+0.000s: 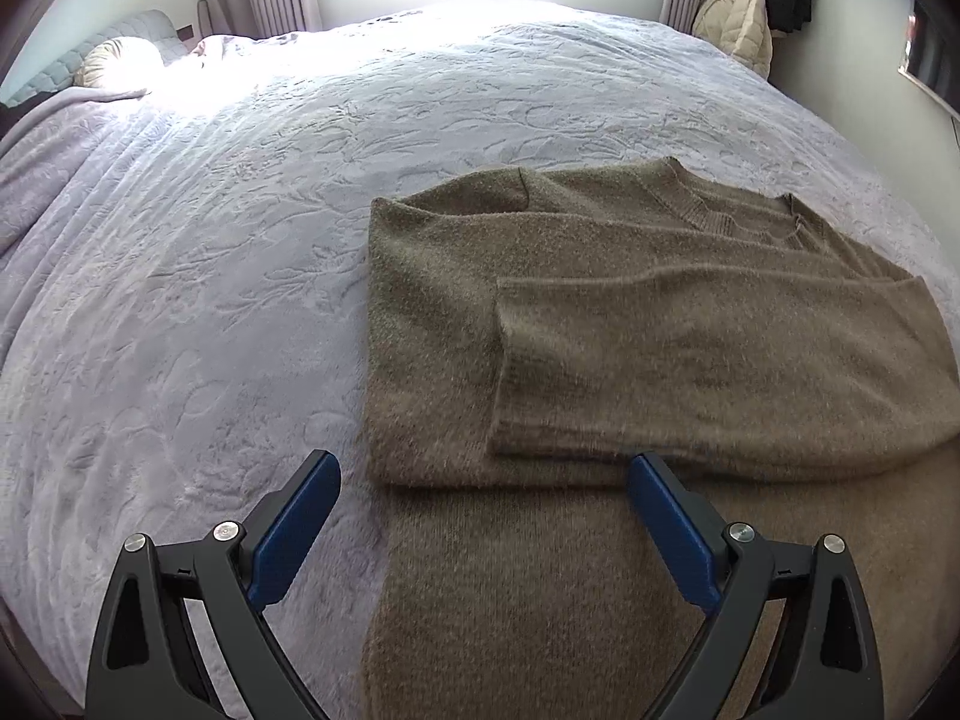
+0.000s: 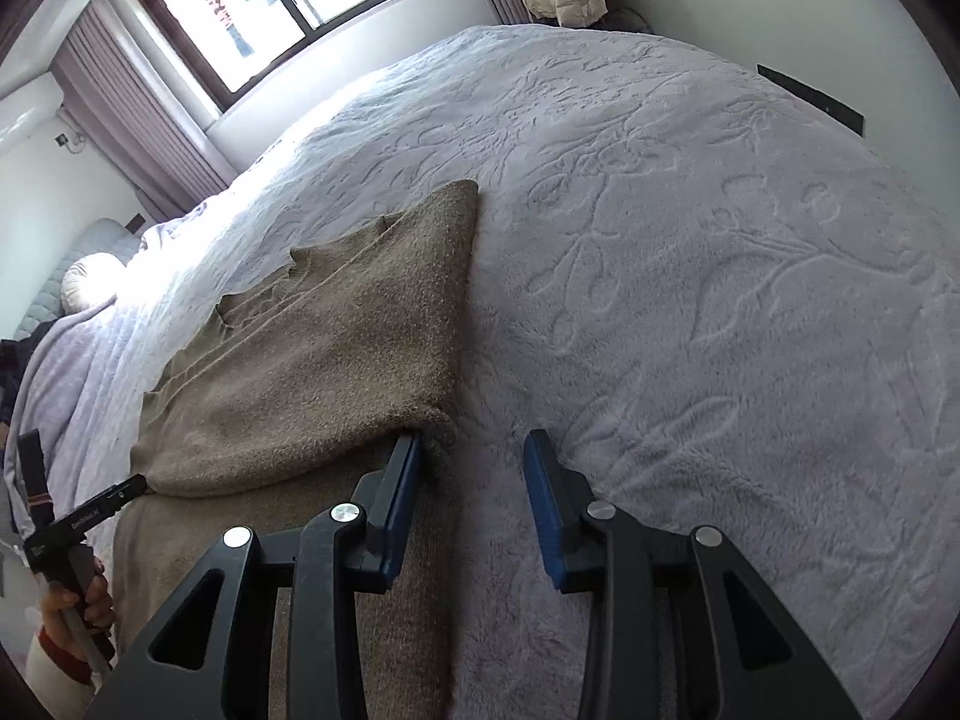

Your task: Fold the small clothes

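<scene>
We see a brown sweater (image 1: 600, 312) lying partly folded on the bed (image 1: 240, 276), its sleeves folded across the chest and its collar toward the window (image 2: 264, 6). Our left gripper (image 1: 483, 492) hovers at the sweater's lower fold, fingers (image 1: 294, 534) spread wide apart and holding nothing. Our right gripper (image 2: 471, 480) sits at the sweater's opposite edge, its fingers (image 2: 399, 516) apart, one touching the folded edge, the other over the bare lavender bedspread (image 2: 690, 300). A cream jacket (image 1: 735, 18) hangs beside the window.
</scene>
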